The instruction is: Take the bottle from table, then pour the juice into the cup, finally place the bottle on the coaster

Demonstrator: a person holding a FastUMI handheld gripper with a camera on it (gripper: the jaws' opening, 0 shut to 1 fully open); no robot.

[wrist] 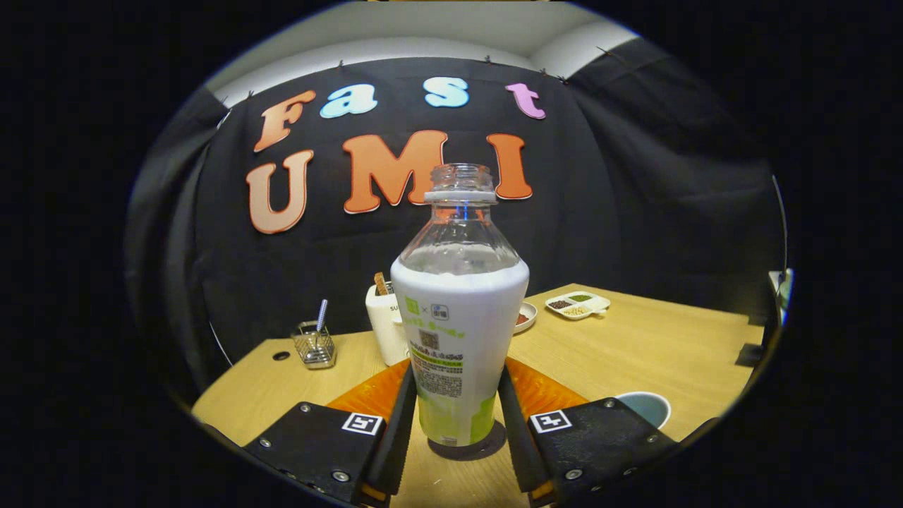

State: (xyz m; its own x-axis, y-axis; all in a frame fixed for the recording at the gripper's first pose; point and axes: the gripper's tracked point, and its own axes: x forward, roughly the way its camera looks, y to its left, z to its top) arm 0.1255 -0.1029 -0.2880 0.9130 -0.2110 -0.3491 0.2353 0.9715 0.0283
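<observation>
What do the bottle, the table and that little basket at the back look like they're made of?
Bottle, held between the gripper fingers: clear plastic, likely, see-through at the neck, with a glossy printed sleeve. Table: light wood or wood-look laminate, matte grain lines. Basket: shiny metal wire mesh, it seems.

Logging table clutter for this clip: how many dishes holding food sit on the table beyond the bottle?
2. A small round dish sits just behind the bottle, partly hidden by it; a divided white dish lies farther along. The bottle, held between the tongs, may hide others.
</observation>
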